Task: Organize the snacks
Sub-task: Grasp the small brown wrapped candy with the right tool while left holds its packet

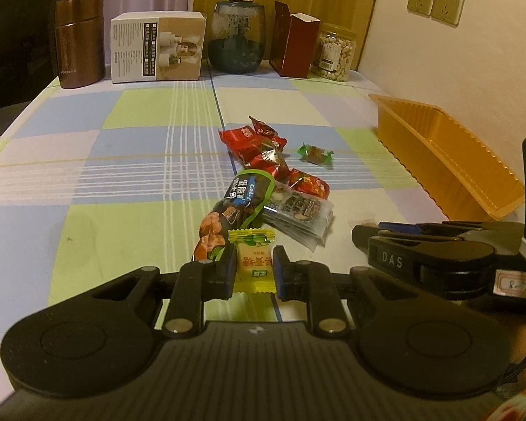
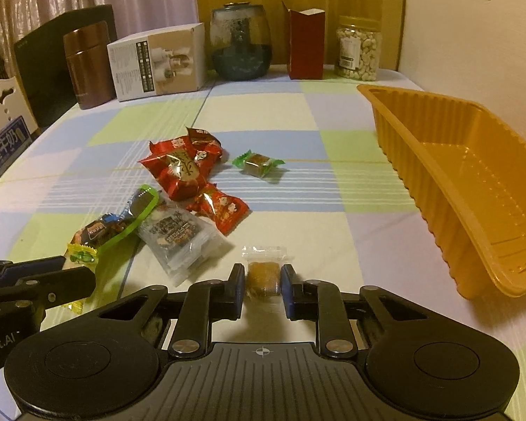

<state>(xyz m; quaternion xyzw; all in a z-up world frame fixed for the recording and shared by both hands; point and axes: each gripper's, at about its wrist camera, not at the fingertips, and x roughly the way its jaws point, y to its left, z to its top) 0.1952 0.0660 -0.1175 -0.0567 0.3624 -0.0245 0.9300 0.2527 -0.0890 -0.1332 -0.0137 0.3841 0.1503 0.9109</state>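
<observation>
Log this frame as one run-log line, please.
left hand-held gripper: shut on yellow candy | right hand-held gripper: shut on brown candy | orange tray: empty

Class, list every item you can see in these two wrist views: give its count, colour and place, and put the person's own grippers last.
yellow candy: 1, yellow wrapper, in the left gripper
brown candy: 1, clear wrapper, in the right gripper
green-wrapped candy: 1, alone, right of the pile
red packets: several, middle of the tablecloth; exact count unclear
dark snack bag: 1, green-edged, near end of the pile
clear packet: 1, dark print, beside that bag
orange tray: 1, right side, nothing in it
tablecloth: 1, checked blue, green, white
brown canister, white box, glass jar, red carton, nut jar: 1 each, far edge
left gripper: shut on the yellow candy
right gripper: shut on the brown candy
</observation>
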